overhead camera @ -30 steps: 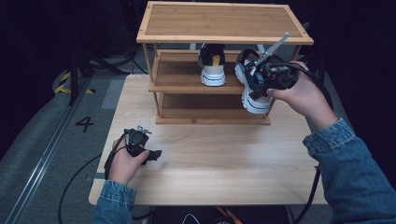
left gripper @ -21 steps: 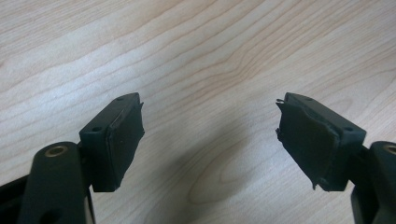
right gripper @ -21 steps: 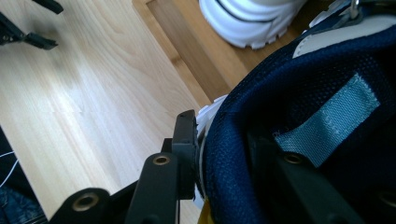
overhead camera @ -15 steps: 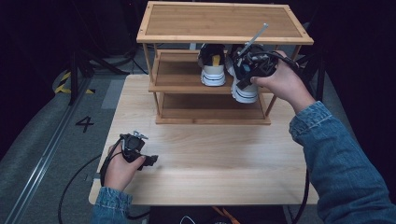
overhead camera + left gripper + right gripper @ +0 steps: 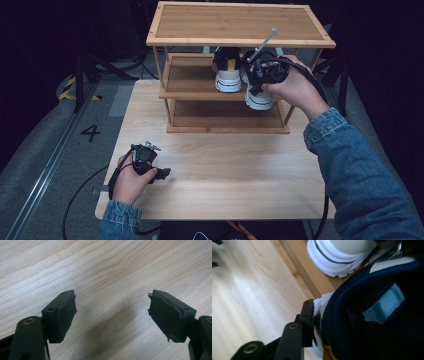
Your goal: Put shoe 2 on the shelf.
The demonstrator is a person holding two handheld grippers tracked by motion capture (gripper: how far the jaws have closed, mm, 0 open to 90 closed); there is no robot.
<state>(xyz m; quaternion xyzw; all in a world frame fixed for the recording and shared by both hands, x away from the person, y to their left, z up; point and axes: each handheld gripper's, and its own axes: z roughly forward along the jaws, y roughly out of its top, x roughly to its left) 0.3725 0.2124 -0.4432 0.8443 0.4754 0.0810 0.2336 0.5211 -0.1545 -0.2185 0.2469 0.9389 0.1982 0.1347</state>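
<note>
A light wooden table [image 5: 215, 195] carries a three-tier bamboo shoe rack [image 5: 240, 25] at its far side, with its top tier bare and its middle shelf [image 5: 192, 80] holding shoes toward the right.

On that middle shelf stands a first sneaker [image 5: 228, 75], white-soled with a dark upper, heel toward the near edge. Just to its right is a second sneaker [image 5: 259, 99], its white heel sole sticking out past the shelf's near edge.

The right hand [image 5: 296, 90] reaches in from the near right, in a blue denim sleeve [image 5: 360, 175], and holds the right gripper [image 5: 260, 75] up at the shelf, right at the second sneaker's heel. In the right gripper view, one black jaw sits against the outside of the white heel and the navy mesh collar [image 5: 352, 322] with its pale blue pull tab [image 5: 384, 306]; the other jaw is lost in the dark inside the shoe, so the jaws are pinching the heel wall of this sneaker. The first sneaker's white sole [image 5: 332, 257] shows beyond it on the shelf board.

At the near left of the table, the left hand [image 5: 131, 180] rests the left gripper [image 5: 161, 174] low on the tabletop, well apart from the rack. In the left gripper view its two padded jaws stand spread wide over bare wood grain, holding nothing.
</note>
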